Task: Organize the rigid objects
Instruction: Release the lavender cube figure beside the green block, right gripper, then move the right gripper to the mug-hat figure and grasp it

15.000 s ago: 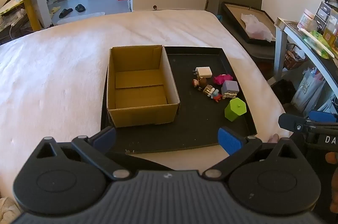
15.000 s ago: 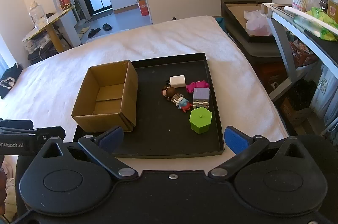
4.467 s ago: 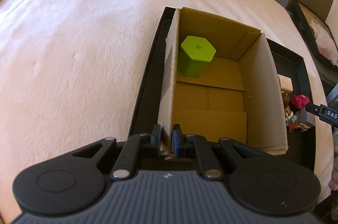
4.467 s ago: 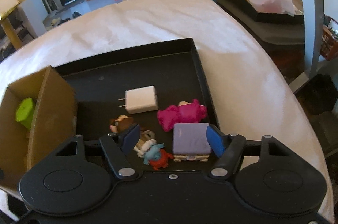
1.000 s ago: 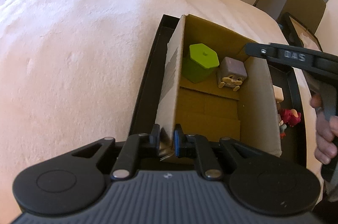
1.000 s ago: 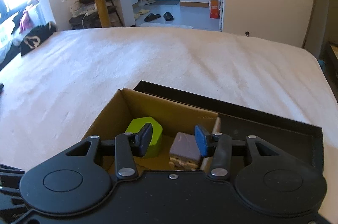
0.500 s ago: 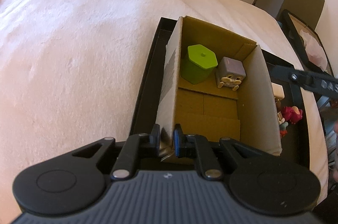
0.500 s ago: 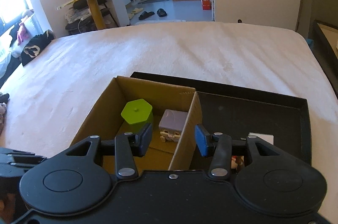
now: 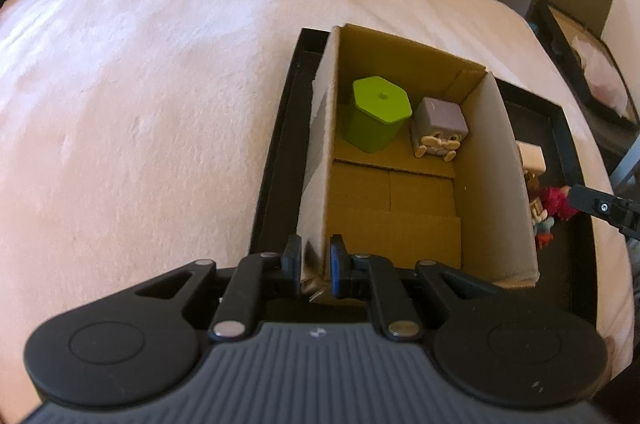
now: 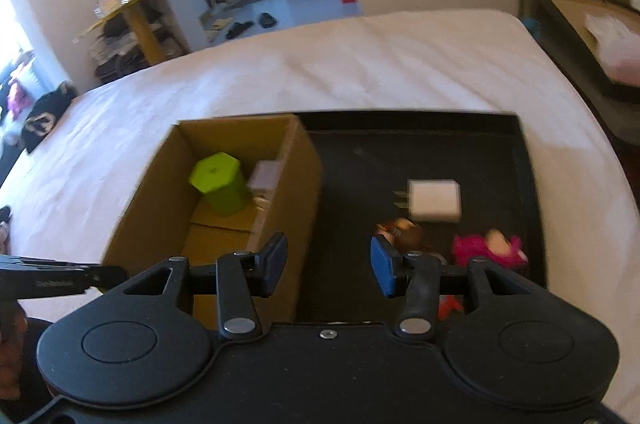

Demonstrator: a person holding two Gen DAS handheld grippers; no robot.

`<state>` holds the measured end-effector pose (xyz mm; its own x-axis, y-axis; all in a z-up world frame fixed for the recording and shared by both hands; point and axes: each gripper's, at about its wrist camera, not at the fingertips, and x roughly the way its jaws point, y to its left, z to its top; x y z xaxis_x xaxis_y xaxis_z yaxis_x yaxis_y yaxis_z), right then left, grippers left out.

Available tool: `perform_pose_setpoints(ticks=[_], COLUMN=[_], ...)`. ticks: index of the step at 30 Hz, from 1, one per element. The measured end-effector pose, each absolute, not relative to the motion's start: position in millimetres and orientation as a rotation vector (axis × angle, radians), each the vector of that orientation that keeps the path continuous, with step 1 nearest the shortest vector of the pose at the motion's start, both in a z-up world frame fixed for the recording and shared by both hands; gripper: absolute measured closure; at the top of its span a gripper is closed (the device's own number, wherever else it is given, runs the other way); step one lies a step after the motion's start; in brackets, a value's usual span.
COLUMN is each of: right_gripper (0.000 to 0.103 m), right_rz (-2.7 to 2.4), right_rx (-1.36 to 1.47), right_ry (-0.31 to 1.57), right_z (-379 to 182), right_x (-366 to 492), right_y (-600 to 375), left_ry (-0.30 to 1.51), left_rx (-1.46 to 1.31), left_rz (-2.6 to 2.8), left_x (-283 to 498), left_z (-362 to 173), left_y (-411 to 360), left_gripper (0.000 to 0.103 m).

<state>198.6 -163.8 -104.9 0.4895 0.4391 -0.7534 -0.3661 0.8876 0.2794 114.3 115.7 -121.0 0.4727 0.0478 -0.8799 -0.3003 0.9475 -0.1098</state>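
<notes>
We see a cardboard box [image 9: 400, 220] standing at the 9 o'clock end of a black tray [image 10: 532, 184] on the pale bed cover [image 9: 140, 104]. Inside the box, up at 12 o'clock, a green hexagonal pot [image 9: 376, 114] stands just beside a purple cube toy [image 9: 440, 126], which lies at its 3 o'clock.

On the tray floor outside the box lie a white charger [image 10: 434, 200], a brown figure [image 10: 404, 230] at its 7 o'clock and a pink toy [image 10: 490, 248] at its 5 o'clock. A red and blue figure [image 9: 542, 232] shows beside the box wall.

The writing on the bar of the other gripper, at the left edge of the right wrist view, is too blurred for us to read.

Our left gripper [image 9: 315, 260] is pressed together on the near left wall of the box. Our right gripper [image 10: 328, 266] is spreading its jaws with nothing between them, above the tray beside the box's outer wall.

A second ago the right gripper was over the box, above the cube toy; now it has swung across to the tray side.
</notes>
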Motion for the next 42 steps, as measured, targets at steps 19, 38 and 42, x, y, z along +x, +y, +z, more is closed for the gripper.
perform_pose_setpoints(ticks=[19,38,42], right_gripper=[0.039,0.039,0.039], right_rz=[0.345,0.305,0.311], right_rx=[0.255,0.029,-0.028], right_ry=[1.116,1.077,1.074], right_z=[-162.3,-176.4,-178.4], right_x=[213.4,232.3,230.2], right_y=[-205.8,-173.5,-166.7], left_ry=[1.086,1.091,1.093], left_rx=[-0.078,-0.062,-0.048], left_rz=[0.284,0.34,0.346], left_x=[138.9,142.6,143.4], left_z=[-125.1,-131.3,-132.5], left_y=[86.4,87.7,85.6], left_gripper=[0.036,0.036,0.036])
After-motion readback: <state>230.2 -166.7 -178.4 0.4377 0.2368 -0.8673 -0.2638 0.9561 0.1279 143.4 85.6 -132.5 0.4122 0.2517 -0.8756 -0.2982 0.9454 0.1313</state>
